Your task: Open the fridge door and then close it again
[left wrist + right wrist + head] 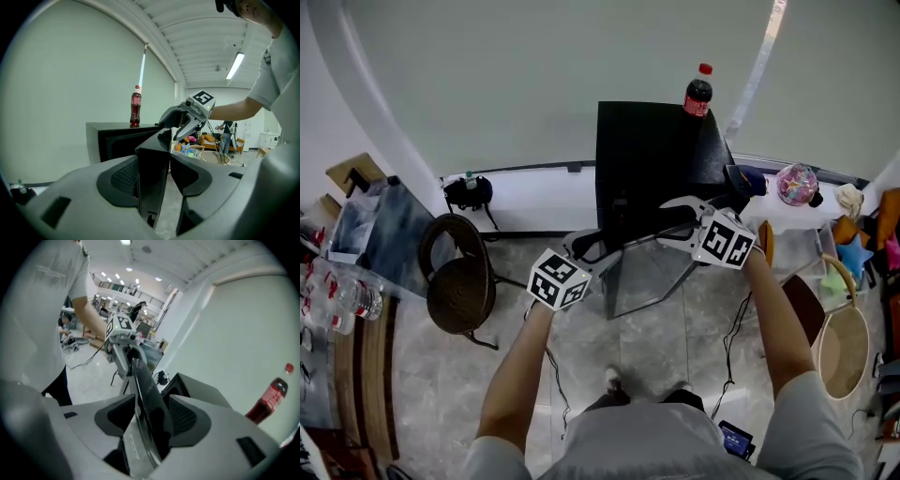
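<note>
Fridge door [642, 275] ajar overhead, gripper views: left tongs [157, 164], right tongs [151, 409] clamping it

No text, label or number is legible anywhere.

I count one fridge [642, 150], one door [647, 277], one cola bottle [697, 91] at upper centre, one chair [461, 281] at left, and two grippers: my left gripper [611, 249] and my right gripper [664, 225].
</note>
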